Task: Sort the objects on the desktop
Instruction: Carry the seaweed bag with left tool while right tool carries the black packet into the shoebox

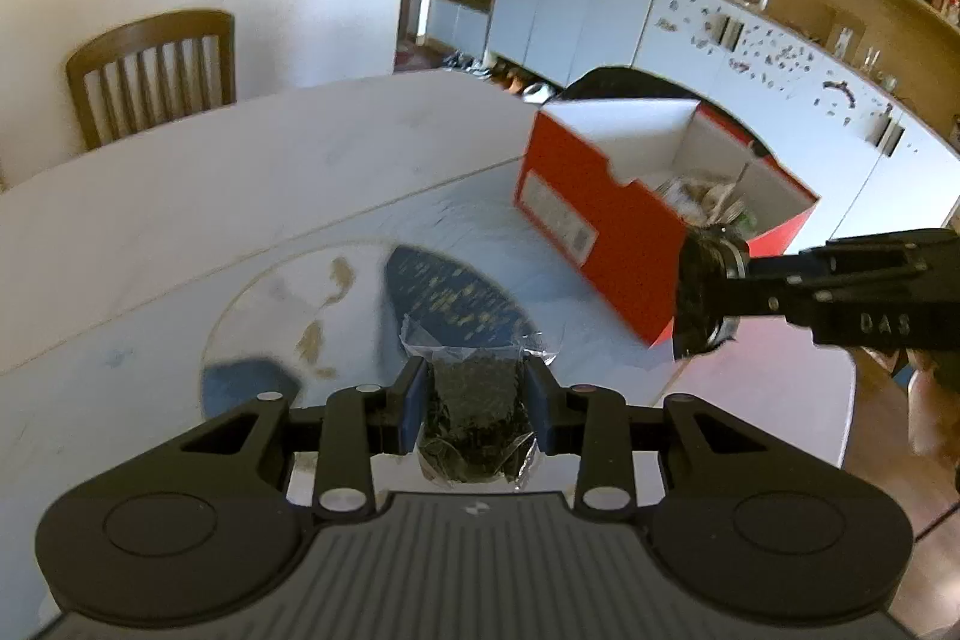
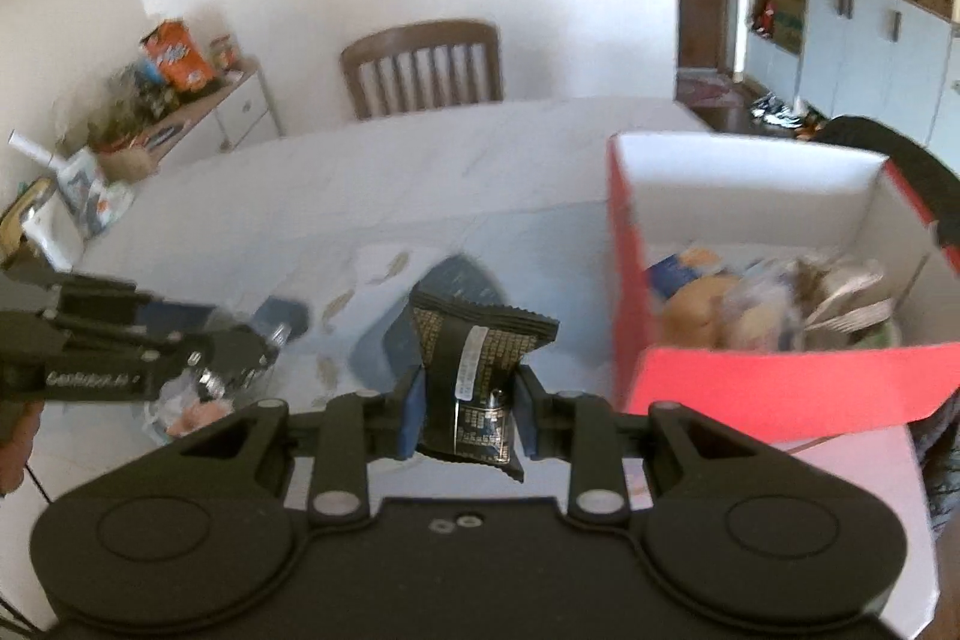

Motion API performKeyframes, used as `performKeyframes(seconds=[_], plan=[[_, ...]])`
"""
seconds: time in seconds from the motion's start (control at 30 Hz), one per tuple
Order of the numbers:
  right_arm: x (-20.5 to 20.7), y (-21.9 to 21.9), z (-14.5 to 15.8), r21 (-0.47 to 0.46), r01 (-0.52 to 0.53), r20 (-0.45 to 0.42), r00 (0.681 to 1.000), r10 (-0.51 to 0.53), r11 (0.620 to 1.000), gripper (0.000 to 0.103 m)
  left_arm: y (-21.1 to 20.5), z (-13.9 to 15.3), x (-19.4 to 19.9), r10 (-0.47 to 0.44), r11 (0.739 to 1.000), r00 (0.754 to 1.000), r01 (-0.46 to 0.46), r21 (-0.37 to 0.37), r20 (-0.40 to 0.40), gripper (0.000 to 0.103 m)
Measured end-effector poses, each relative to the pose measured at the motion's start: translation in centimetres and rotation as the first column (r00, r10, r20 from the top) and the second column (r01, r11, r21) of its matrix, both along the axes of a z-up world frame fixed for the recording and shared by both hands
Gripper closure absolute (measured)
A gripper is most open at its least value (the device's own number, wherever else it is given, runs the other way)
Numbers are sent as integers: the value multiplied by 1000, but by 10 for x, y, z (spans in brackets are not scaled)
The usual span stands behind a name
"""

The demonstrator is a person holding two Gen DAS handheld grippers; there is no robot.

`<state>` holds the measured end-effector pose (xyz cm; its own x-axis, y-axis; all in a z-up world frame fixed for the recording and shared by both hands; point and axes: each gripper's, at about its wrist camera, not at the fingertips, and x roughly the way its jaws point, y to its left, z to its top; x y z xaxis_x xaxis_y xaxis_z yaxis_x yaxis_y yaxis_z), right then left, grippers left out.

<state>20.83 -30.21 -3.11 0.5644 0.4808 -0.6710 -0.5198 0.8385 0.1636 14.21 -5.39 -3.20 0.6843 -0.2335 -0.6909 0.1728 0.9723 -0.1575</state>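
In the left wrist view, the left tongs (image 1: 477, 403) are pinched on a clear-wrapped dark packet (image 1: 474, 424), which is held between the blue pads above the white table (image 1: 240, 172). A round patterned mat (image 1: 336, 304) is seen on the table just beyond the packet, at 12 o'clock from it. A red box (image 1: 606, 232) with a white inside is set on the table at 2 o'clock, open at the top, with mixed items piled inside. In the right wrist view, the right tongs (image 2: 468, 415) are closed on a black snack packet (image 2: 474, 370), gripped at its lower half, its crimped top edge standing clear above the pads. The red box is seen at 3 o'clock from this packet, close beside it. A wooden chair (image 2: 423, 67) is placed at the far edge of the table, at 12 o'clock.
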Motion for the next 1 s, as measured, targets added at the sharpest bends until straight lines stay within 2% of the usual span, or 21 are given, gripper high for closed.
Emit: performKeyframes(seconds=[0.3, 0.5, 1.0], plan=[[38, -53, 26, 15, 79, 29, 996, -80, 997, 74, -32, 18, 19, -52, 998, 998, 53, -35, 33, 69], [70, -88, 33, 18, 138, 53, 989, -139, 990, 74, -58, 26, 41, -75, 997, 996, 76, -29, 54, 69], [130, -139, 27, -22, 133, 36, 991, -133, 991, 74, -136, 45, 103, -167, 986, 981, 167, 13, 94, 69]])
